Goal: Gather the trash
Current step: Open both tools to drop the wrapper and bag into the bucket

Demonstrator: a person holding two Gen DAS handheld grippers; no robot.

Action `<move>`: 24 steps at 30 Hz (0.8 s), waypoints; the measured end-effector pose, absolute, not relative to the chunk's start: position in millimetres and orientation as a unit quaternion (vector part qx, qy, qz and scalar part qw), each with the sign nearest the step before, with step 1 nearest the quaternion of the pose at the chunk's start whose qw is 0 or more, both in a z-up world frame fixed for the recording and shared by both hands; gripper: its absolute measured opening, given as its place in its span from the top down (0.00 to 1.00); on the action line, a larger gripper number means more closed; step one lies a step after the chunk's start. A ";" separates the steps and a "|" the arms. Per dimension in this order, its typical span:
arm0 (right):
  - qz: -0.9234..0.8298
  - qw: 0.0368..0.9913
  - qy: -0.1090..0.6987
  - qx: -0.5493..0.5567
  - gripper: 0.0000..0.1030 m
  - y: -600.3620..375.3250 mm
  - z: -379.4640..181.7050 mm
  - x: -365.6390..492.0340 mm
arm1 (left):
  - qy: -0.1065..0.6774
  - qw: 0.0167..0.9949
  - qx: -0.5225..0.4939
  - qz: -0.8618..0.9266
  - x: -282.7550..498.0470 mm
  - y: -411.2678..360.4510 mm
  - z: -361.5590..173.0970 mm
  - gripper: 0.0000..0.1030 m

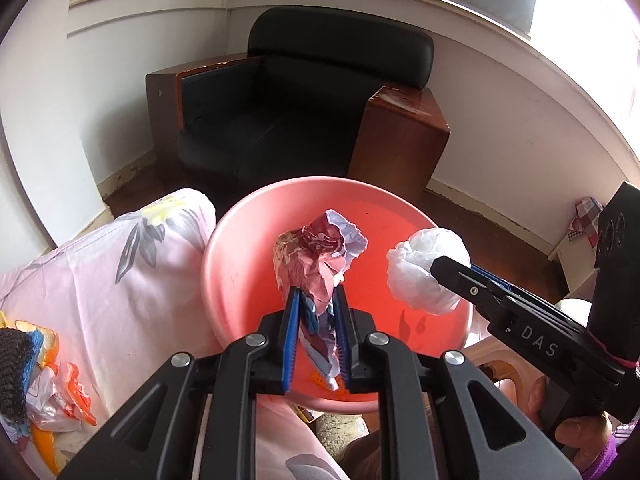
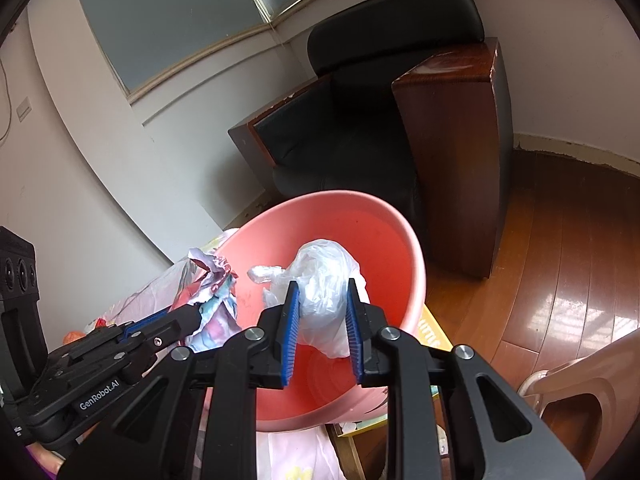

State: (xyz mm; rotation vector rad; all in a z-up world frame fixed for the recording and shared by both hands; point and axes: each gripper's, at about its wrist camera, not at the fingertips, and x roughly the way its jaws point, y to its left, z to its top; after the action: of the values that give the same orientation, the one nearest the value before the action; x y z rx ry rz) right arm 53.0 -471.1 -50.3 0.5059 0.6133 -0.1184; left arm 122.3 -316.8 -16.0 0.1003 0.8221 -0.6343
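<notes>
Holding crumpled paper (image 1: 320, 256), the left gripper (image 1: 318, 344) hangs over the pink basin (image 1: 224, 240); beside it the right gripper (image 2: 322, 320) clamps a white plastic wad (image 2: 326, 280). Neither is dropped yet, and more wrappers (image 1: 52, 392) lie behind-left on the bedding (image 1: 104, 280).

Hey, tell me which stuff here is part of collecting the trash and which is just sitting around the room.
Part of the job:
left gripper, shut on the crumpled wrapper
right gripper, shut on the white plastic bag
pink basin under both
loose wrappers on the bed

Just lying about:
black armchair
flowered bedsheet
plastic chair
</notes>
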 end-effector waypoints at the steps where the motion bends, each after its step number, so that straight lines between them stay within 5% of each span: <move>1: -0.057 0.919 0.301 0.248 0.77 -470.5 -51.0 53.3 | 0.393 0.868 0.048 -0.302 122.4 -316.1 -16.3 0.81; 5: -0.058 0.916 0.303 0.255 0.63 -472.3 -51.6 55.7 | 0.390 0.871 0.047 -0.296 120.1 -311.3 -14.5 0.61; 24: -0.031 0.920 0.296 0.256 0.54 -450.7 -39.9 39.6 | 0.386 0.879 0.032 -0.278 94.5 -263.6 6.5 0.48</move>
State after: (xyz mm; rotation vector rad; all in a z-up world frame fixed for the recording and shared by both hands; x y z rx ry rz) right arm 39.6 -450.7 -39.9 0.5265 0.6090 -0.0635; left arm 94.5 -263.6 6.5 0.0663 0.8047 -0.5802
